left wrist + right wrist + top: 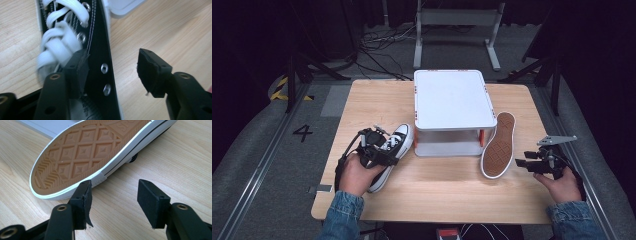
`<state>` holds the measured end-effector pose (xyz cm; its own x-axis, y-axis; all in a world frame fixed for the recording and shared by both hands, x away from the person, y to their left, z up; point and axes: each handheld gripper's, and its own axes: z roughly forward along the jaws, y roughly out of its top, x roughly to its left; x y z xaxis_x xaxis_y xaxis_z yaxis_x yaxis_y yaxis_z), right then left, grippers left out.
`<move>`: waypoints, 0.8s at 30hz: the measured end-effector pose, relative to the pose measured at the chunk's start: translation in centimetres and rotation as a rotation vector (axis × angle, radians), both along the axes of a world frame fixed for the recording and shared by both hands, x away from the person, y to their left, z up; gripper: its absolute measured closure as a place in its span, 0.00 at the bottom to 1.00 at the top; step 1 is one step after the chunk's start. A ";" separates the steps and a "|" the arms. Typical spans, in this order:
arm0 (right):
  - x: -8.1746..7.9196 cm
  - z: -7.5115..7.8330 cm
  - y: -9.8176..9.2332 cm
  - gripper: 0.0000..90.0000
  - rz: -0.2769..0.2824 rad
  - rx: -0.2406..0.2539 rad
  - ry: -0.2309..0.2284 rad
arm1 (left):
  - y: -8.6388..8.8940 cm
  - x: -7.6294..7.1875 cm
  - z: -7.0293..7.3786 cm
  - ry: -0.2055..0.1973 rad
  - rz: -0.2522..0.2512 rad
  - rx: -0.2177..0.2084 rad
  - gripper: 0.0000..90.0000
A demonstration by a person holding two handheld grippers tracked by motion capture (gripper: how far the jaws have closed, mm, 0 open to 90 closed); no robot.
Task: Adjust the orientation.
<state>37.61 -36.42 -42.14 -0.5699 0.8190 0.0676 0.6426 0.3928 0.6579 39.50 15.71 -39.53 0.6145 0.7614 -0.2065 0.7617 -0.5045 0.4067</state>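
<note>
A black canvas sneaker (pixel 396 142) with white laces (pixel 60 42) lies on the wooden table, left of the white stand. My left gripper (pixel 379 150) straddles the sneaker's side wall (pixel 98 37). One pad sits inside by the laces, and the other stands off the outer side over bare wood, so the gripper (pixel 114 60) is open. The matching sneaker (pixel 498 145) lies on its side right of the stand, tan sole (pixel 82 150) turned outward. My right gripper (pixel 522 164) hovers just off its heel, open (pixel 115 188), with only wood between the pads.
A white two-level stand (pixel 452 97) sits at the table's middle back; its corner (pixel 122 7) is close to the left sneaker's toe. Bare table (pixel 437 190) stretches along the front edge. Dark floor, cables and frame legs lie beyond the table.
</note>
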 end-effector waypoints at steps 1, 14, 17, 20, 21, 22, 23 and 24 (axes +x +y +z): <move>0.0 0.0 0.0 0.52 0.000 0.002 -0.001 | -0.6 -0.2 -0.2 -0.018 -0.026 -0.004 0.48; -0.1 0.2 -0.4 0.52 -0.005 0.010 -0.006 | 0.9 -3.9 0.7 0.045 -0.103 0.155 0.69; -0.1 0.2 -0.2 0.52 -0.003 0.010 -0.007 | 0.4 -3.7 0.0 0.084 -0.116 0.196 0.78; -0.1 0.3 -0.1 0.52 0.001 0.007 -0.009 | -0.3 -3.3 -0.8 0.129 -0.151 0.172 0.83; -0.1 0.3 -0.1 0.52 0.001 0.007 -0.009 | -0.3 -3.3 -0.8 0.129 -0.151 0.172 0.82; -0.1 0.2 -0.1 0.52 0.000 0.006 -0.008 | -0.6 -3.3 -0.8 0.125 -0.156 0.160 0.82; -0.1 0.2 -0.2 0.52 -0.002 0.008 -0.005 | -0.9 -3.2 -0.8 0.131 -0.159 0.141 0.80; -0.1 0.2 -0.2 0.52 -0.006 0.009 -0.001 | -1.2 -3.1 -0.8 0.132 -0.171 0.119 0.79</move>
